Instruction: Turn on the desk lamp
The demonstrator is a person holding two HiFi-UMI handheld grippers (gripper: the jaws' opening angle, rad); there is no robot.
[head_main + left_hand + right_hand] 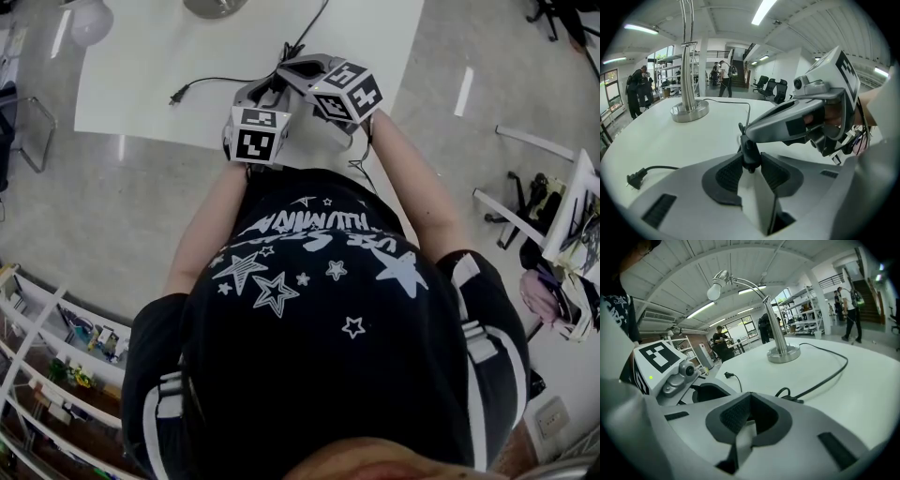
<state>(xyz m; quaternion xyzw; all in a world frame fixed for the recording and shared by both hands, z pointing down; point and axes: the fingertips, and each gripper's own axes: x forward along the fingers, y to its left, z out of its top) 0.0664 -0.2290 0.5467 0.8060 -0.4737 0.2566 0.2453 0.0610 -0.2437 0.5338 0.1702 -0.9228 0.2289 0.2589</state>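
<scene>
A: Which step is this?

B: Lining up the press, I'd say. The left gripper [751,160] is clamped on a small black piece of the cord [829,373], most likely the inline switch [749,147], at the near edge of the counter [862,390]. The right gripper [749,399] has its jaws together with nothing between them, and its tip sits just beside that piece.

A: And next?

B: The closed tip should push the button while the left one holds the body steady; a short, firm press. One doubt: the plug [727,375] lies loose on the counter, in no socket that I can see.

A: Where is the lamp [773,319]?

B: Well back on the counter, beyond both grippers. Its base [783,354] sits flat and the stem stands upright, so the long axis is vertical. The neck arcs over, and the bulb [714,290] points down and to the left in the right gripper view, looking unlit
</scene>
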